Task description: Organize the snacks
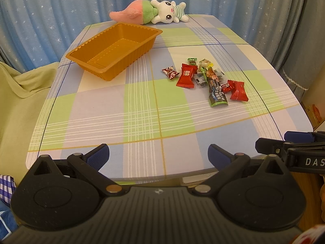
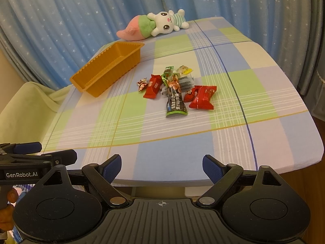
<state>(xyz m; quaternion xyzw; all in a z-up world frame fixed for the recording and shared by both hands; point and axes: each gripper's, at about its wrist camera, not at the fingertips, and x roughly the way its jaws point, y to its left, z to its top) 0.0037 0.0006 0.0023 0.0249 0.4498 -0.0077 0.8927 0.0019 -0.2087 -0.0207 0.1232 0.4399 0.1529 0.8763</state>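
Ideally, with both the left gripper (image 1: pixel 159 154) and right gripper (image 2: pixel 161 167) spread wide and empty at bottom of frame, approach the snack pile (image 2: pixel 176 89) at mid-frame from above, taking one outlying wrapper for the orange tray (image 2: pixel 92 86) upper left.

So on the surface (image 1: pixel 142 109) there's one orange tray (image 1: pixel 113 48), one plush bunny (image 1: pixel 168 12) with one pink plush (image 1: pixel 130 14) next to it, two big red snack packs (image 2: pixel 152 86) (image 2: pixel 203 99), two small red candies (image 2: pixel 142 84) (image 2: pixel 188 95), one long dark-green stick pack (image 2: pixel 175 103), plus a few more wrappers piled up, can't count those exactly
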